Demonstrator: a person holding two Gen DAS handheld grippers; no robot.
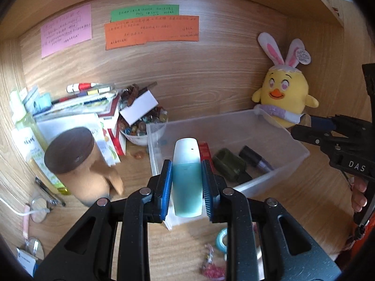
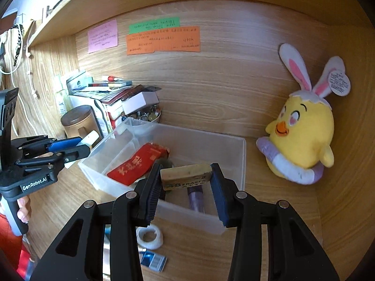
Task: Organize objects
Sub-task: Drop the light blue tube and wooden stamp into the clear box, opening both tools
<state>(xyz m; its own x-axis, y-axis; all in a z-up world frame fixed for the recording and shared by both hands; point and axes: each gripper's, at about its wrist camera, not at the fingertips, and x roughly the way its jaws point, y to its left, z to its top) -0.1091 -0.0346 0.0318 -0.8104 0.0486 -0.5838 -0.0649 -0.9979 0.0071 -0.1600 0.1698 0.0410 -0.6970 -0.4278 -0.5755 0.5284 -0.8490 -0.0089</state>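
Observation:
My left gripper (image 1: 186, 166) is shut on a small bottle of blue liquid with a white cap (image 1: 186, 175), held over the near left corner of a clear plastic bin (image 1: 276, 126). In the bin lie a red packet (image 2: 137, 164), a dark green item (image 1: 228, 164) and a purple tube (image 1: 256, 159). My right gripper (image 2: 186, 173) is shut on a beige eraser (image 2: 185, 175), held above the bin's near wall (image 2: 187, 213). In the right wrist view the left gripper (image 2: 77, 145) shows at the left with the bottle (image 2: 90, 138).
A yellow plush chick with bunny ears (image 1: 283, 93) leans at the back right. A brown-lidded jar (image 1: 75, 161), stacked books (image 1: 77, 107) and a bowl of marbles (image 1: 143, 126) crowd the left. A tape roll (image 2: 150, 236) and a blue card (image 2: 152, 261) lie near the front edge.

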